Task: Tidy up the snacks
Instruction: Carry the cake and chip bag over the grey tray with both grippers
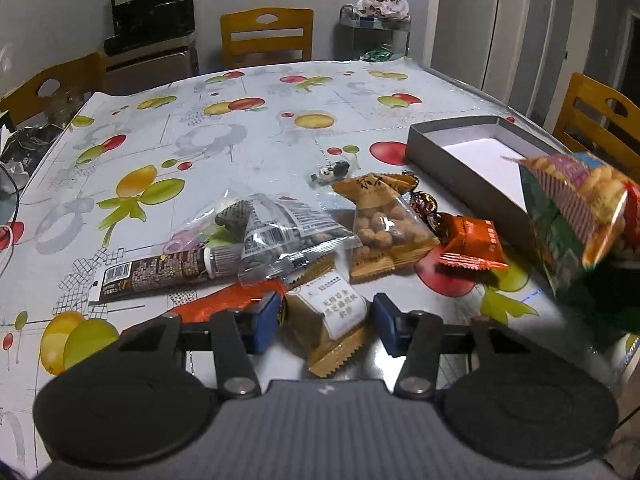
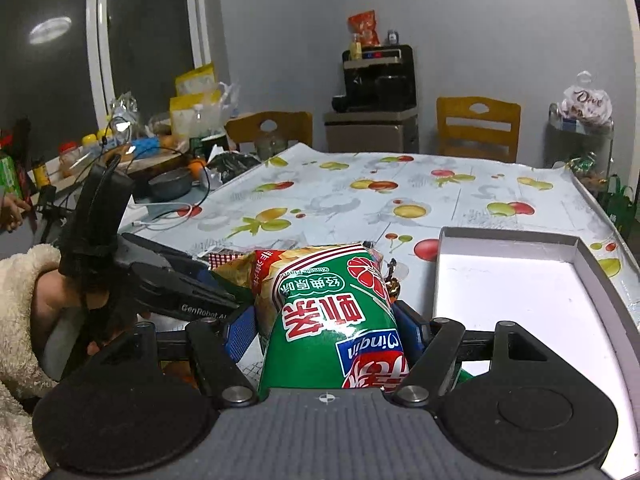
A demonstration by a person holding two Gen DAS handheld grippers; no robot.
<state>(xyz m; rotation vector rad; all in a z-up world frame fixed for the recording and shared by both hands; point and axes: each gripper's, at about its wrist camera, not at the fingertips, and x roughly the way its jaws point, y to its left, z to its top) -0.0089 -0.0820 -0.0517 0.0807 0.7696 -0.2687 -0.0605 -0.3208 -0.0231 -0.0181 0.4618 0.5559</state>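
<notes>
Two blue pads of the left gripper point(image 1: 326, 322) flank a tan packet point(image 1: 334, 322) with a white label, which lies on the table point(image 1: 240, 140) at the near edge of the snack pile. In this left wrist view the left pad sits at the packet's edge and a sliver of gap shows at the right one, so the jaws stand unclenched around it, not pressing. Beyond lie a clear bag point(image 1: 288, 232), a dark tube point(image 1: 160, 272), a nut bag point(image 1: 384, 224) and an orange packet point(image 1: 472, 248), with another orange wrapper point(image 1: 224, 304) under the left pad. A grey box point(image 1: 452, 156) with a white floor stands open further right, near the table's edge. The chip bag point(image 1: 580, 208) hangs in the air at the right (blurred), in front of the box.

From the right wrist, the right gripper point(image 2: 326, 330) clamps the green chip bag point(image 2: 332, 312) between its blue pads, the bag squeezed and standing up off the table. The box point(image 2: 512, 280) lies just right of it, nothing inside. At left a hand point(image 2: 52, 300) in a fleecy sleeve point(image 2: 16, 320) holds the other gripper point(image 2: 172, 284), which points down toward the pile. Chairs point(image 2: 476, 124) stand at the far side.
</notes>
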